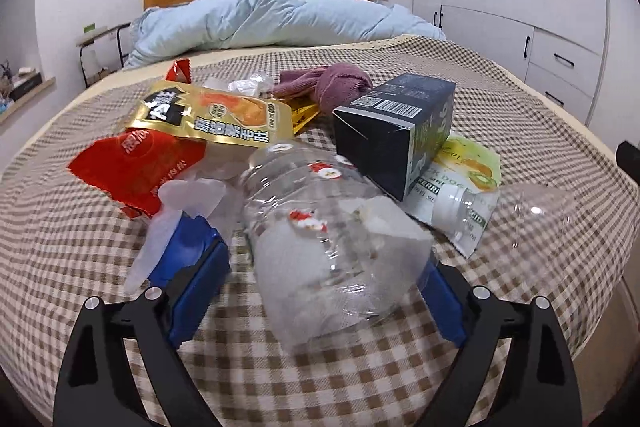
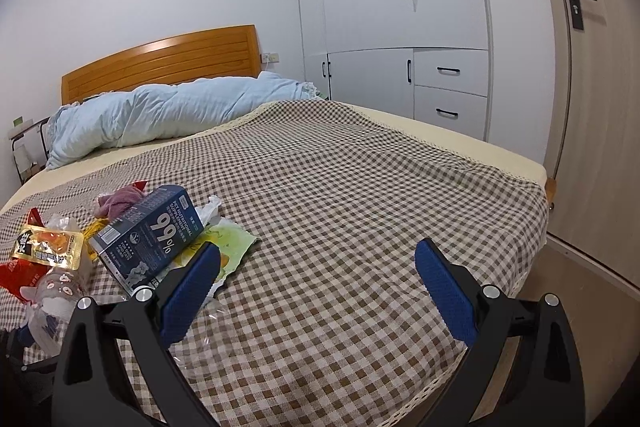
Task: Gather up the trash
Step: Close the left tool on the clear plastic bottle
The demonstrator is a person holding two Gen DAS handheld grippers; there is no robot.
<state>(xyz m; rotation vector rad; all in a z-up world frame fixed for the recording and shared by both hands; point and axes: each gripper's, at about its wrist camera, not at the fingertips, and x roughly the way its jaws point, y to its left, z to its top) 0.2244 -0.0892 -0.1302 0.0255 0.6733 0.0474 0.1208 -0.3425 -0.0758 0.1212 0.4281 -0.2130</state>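
Lying heaped on the brown-and-cream checked bedspread [image 1: 480,99], from the left: a red crinkled snack wrapper [image 1: 120,171], a gold foil snack pouch [image 1: 216,115], a crushed clear plastic bottle [image 1: 320,239], a mauve knitted cloth [image 1: 328,83], a dark blue cardboard carton [image 1: 396,131] and a green-and-white fruit sachet [image 1: 468,179]. Straddling the bottle's base with the left claw [image 1: 324,267], blue pads wide on either side, contact unclear. Hovering apart and empty over bare bedspread with the right claw [image 2: 320,279]; judging by the untouched pile, barely starting, nearly everything left to collect.
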